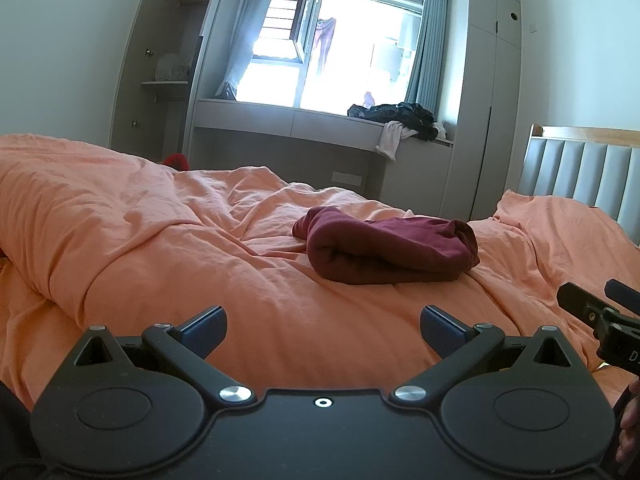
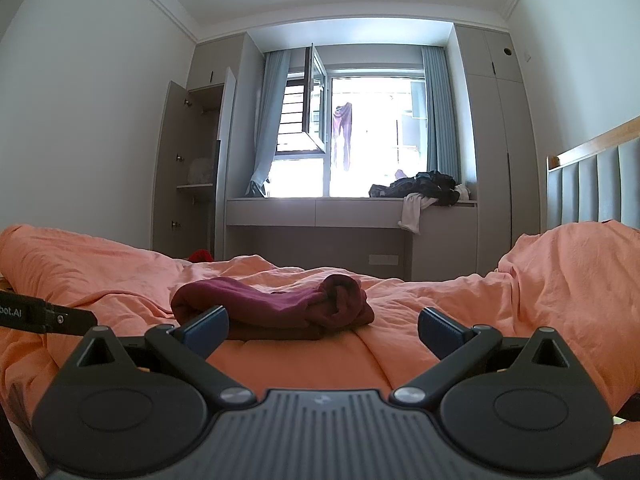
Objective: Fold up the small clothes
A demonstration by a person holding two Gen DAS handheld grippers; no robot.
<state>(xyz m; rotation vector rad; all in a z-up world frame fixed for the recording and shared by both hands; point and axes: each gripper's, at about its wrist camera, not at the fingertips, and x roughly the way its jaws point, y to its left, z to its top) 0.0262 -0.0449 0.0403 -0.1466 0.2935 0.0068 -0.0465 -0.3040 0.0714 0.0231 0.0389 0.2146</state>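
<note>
A dark red garment (image 1: 384,248) lies folded into a thick bundle on the orange duvet (image 1: 160,240), ahead and slightly right of my left gripper (image 1: 322,330). That gripper is open with only duvet between its blue pads (image 1: 204,330). In the right wrist view the same garment (image 2: 272,306) sits just ahead and to the left of my right gripper (image 2: 322,330), which is open and holds nothing. Its left pad (image 2: 206,330) overlaps the bundle's near edge in view; contact cannot be told. The right gripper's body (image 1: 600,316) shows at the left view's right edge.
The duvet bunches into a high roll (image 1: 80,208) on the left and a mound (image 2: 560,280) on the right. A padded headboard (image 1: 580,168) stands at the right. Beyond the bed are a window bench with a pile of dark clothes (image 2: 420,188) and an open wardrobe (image 2: 192,168).
</note>
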